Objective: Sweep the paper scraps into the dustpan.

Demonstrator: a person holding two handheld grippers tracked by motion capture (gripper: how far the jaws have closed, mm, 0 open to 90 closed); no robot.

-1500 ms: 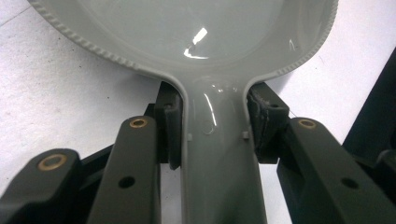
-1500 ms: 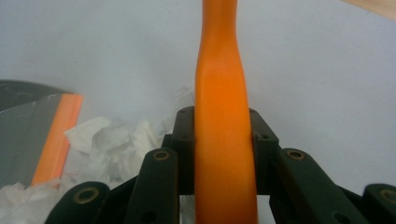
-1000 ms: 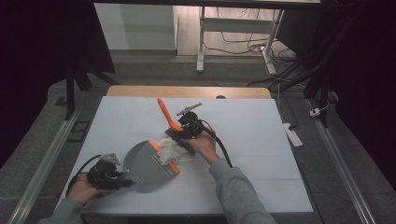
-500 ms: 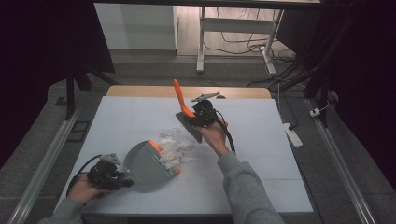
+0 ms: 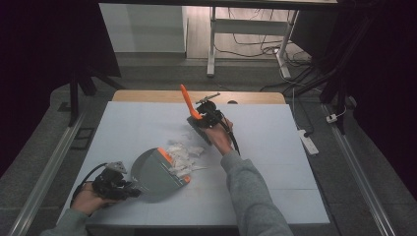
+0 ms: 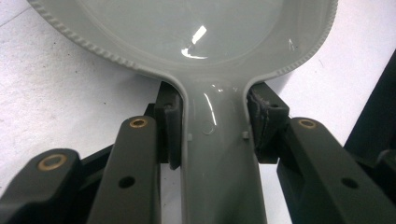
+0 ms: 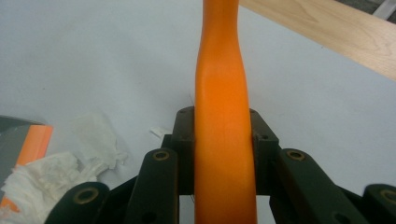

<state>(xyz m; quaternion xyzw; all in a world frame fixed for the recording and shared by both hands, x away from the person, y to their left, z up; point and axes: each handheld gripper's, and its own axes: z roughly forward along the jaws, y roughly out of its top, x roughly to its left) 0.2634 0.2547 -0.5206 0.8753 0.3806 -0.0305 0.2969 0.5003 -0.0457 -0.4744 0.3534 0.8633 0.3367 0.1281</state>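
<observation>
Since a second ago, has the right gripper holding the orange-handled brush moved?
Yes. The right gripper with the orange-handled brush lifted away from the grey dustpan, toward the wooden table edge.

text: none legible | labels: none | brands: none | numbers: none | signs: none

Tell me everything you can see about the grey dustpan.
The dustpan is grey, glossy plastic, with a rounded pan, a ribbed rim, an orange strip along its front edge and a narrow handle. It lies on the table. The left tool is shut on its handle. Torn paper scraps lie at its orange edge.
</observation>
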